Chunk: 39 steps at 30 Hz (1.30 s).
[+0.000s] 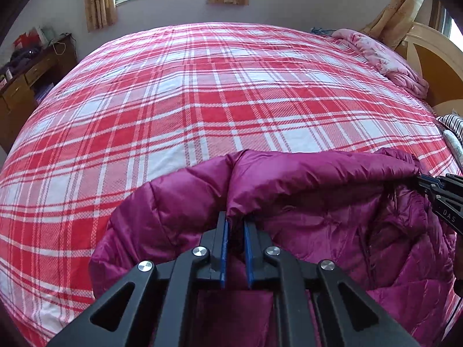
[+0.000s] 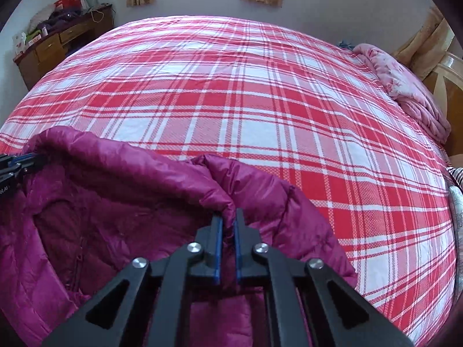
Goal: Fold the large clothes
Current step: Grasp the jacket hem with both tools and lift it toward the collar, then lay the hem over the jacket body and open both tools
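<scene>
On the near edge of the plaid bed (image 1: 202, 92), your magenta puffer jacket (image 1: 318, 225) lies spread. Your left tool (image 1: 235, 225) and right tool (image 2: 228, 222) each pinch its far edge, well apart, probably so you can lift it evenly. Its held edge runs side to side across both views.
</scene>
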Tool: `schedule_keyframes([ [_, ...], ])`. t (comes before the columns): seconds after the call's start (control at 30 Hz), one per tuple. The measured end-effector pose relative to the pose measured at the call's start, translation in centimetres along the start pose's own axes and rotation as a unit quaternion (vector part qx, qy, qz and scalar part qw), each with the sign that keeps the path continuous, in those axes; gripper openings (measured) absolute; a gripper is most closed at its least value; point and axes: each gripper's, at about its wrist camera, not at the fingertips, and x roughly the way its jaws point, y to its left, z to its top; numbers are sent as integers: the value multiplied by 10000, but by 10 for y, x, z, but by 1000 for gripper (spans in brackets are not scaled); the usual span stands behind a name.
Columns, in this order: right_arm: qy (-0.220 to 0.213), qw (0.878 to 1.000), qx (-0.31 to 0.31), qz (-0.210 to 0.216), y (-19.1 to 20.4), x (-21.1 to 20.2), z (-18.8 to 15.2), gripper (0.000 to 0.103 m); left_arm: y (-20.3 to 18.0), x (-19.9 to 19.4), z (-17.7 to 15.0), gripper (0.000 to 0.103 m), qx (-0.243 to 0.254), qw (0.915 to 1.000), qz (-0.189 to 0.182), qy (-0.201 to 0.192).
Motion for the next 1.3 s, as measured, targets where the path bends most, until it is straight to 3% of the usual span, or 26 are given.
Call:
schedule_keyframes([
  [0.2, -90, 9999, 30, -49, 0, 10, -12, 8, 0, -24, -1, 10, -162, 9996, 8, -224],
  [0.33, -222, 9997, 32, -46, 1, 13, -16, 8, -6, -55, 14, 14, -198, 9970, 92, -745],
  [0.4, -283, 9996, 44, -30, 1, 14, -18, 8, -12, -65, 24, 46, -194, 9949, 147, -982],
  [0.43, -318, 9995, 27, -43, 2, 14, -19, 9, -17, -67, 29, 79, -204, 9939, 198, -1065],
  [0.47, -345, 9994, 1, -66, 2, 14, -20, 9, -22, -68, 33, 92, -219, 9918, 275, -1229],
  [0.57, -434, 9990, -49, -125, 5, 14, -22, 9, -39, -54, 43, 92, 11, 9904, 452, -1309],
  [0.73, -504, 9987, 86, 65, -1, 13, -23, 9, -45, 4, 35, 92, 249, 9890, 1276, -710],
  [0.83, -526, 9982, 180, 234, -5, 9, -24, 12, -36, 28, 20, 92, 134, 9918, 1237, -283],
  [0.93, -672, 9964, 386, 331, -11, -6, -26, 26, -34, 32, 15, 92, 77, 9925, 1186, -273],
  [1.0, -961, 9931, 590, 320, -15, -26, -27, 51, -37, 33, 14, 92, 116, 9925, 1187, -274],
  [1.07, -1318, 9878, 749, 351, -15, -46, -22, 66, -39, 32, 15, 92, 154, 9926, 1173, -268],
  [1.17, -1519, 9830, 923, 450, -6, -57, -3, 67, -46, 30, 16, 92, 269, 9919, 1204, -298],
  [1.3, -1204, 9883, 698, 618, 21, -31, 24, 67, -53, 30, 14, 92, 453, 9901, 1290, -321],
])
